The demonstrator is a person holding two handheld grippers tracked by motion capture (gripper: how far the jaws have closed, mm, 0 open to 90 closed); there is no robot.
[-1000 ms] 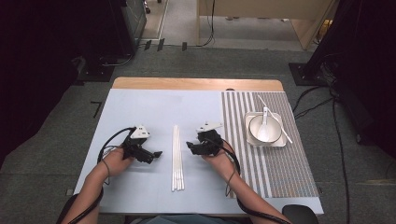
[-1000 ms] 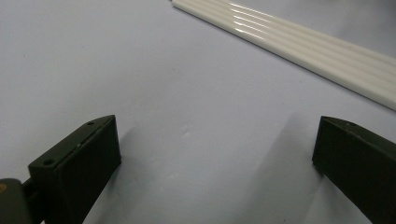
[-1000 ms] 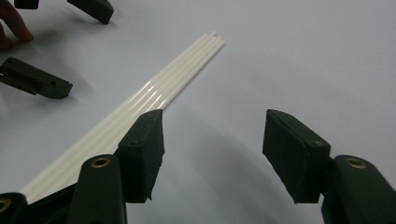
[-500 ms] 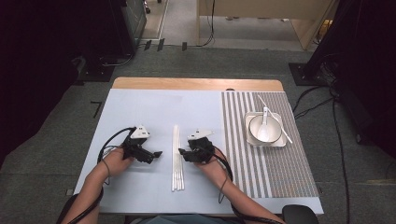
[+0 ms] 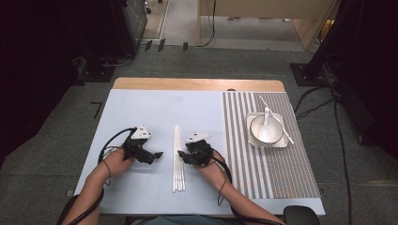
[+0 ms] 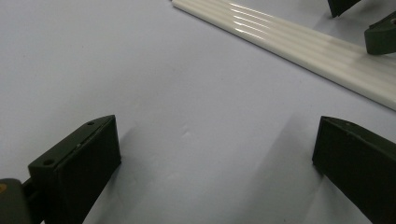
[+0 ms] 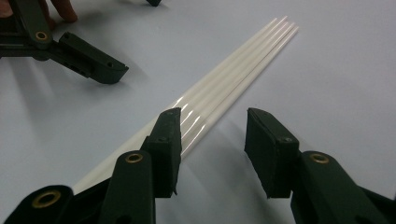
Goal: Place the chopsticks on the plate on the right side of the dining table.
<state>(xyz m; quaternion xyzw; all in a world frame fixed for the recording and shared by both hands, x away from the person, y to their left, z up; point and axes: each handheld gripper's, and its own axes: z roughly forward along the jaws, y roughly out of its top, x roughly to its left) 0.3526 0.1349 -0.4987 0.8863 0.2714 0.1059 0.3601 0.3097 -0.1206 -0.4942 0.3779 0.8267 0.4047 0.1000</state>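
The right tongs (image 7: 212, 140) stand narrowly open over the near part of the white sticks (image 7: 224, 79), one jaw over the bundle and the other on its far side. The left tongs (image 6: 215, 154) gape wide on the bare worktop (image 5: 141, 108), the sticks at their two o'clock. On the striped mat (image 5: 263, 164) at three o'clock sits a bowl (image 5: 266, 130) with a spoon (image 5: 266, 123).

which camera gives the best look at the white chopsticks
The right gripper view: the chopsticks run close between its open fingers, each stick distinct. The left gripper view catches part of them; the high view shows the whole bundle, small.
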